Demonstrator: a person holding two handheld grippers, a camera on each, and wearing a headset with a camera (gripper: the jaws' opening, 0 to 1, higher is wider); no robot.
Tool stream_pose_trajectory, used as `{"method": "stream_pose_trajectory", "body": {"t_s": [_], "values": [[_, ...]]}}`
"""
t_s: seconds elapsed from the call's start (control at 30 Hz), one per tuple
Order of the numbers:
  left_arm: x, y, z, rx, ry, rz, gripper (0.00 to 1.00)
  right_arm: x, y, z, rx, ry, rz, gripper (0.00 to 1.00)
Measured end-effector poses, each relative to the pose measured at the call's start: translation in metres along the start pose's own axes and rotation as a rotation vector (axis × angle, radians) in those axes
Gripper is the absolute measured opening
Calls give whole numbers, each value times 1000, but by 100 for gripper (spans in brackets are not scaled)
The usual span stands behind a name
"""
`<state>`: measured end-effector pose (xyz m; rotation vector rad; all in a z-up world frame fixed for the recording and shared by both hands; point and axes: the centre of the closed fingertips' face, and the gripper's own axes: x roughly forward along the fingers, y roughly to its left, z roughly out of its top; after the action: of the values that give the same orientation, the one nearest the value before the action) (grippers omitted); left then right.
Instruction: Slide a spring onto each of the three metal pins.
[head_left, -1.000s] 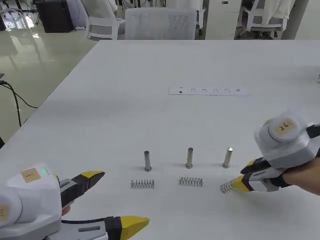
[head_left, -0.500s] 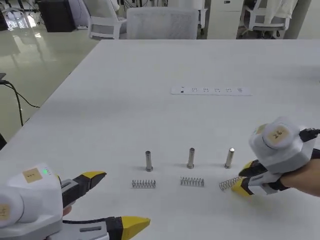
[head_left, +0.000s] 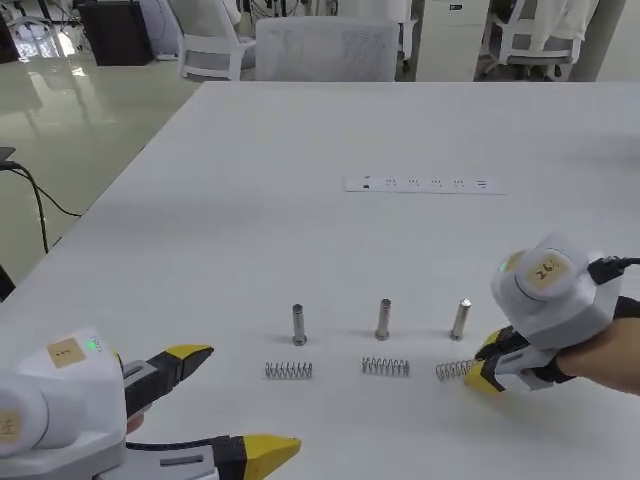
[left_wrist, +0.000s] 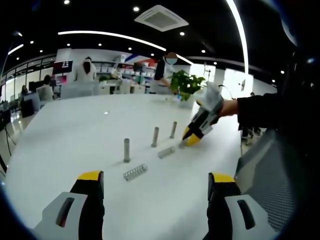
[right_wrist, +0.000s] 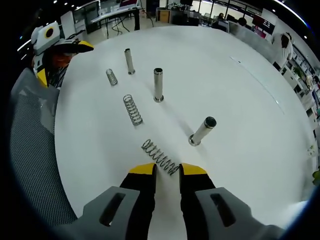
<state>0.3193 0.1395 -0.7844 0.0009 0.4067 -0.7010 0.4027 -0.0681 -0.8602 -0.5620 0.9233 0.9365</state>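
The right tool (right_wrist: 167, 171) is sitting narrow around the near end of a spring (right_wrist: 159, 156) lying on the bench (right_wrist: 240, 100) near the closest pin (right_wrist: 201, 131), likely to lift it. Whether it is pinching cannot be told. The left tool (left_wrist: 156, 177) is hovering wide open, well apart.

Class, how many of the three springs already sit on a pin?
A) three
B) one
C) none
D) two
C: the left pin, middle pin and right pin all stand bare, while the left spring, middle spring and right spring lie flat on the table in front of them.
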Motion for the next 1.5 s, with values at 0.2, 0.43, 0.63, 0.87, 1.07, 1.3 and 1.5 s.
{"method": "stream_pose_trajectory", "body": {"t_s": [0.2,0.43,0.63,0.87,1.07,1.3,1.5], "values": [[0,-1,0,2,2,-3,82,-5,5,-4,3,22,13,13],[0,0,0,2,-1,-1,82,-5,15,-12,-22,66,41,10],[-1,-1,0,3,-1,-2,81,-4,22,-13,-68,85,56,10],[-1,-2,0,1,0,-2,81,-1,23,-10,-185,85,49,12],[-1,-1,0,-1,-2,-3,81,0,23,-7,-232,91,57,12],[0,-1,1,0,-1,-5,81,-1,25,-10,-100,106,78,10],[1,-1,1,6,3,-9,81,-2,30,-11,-97,112,92,11]]}}
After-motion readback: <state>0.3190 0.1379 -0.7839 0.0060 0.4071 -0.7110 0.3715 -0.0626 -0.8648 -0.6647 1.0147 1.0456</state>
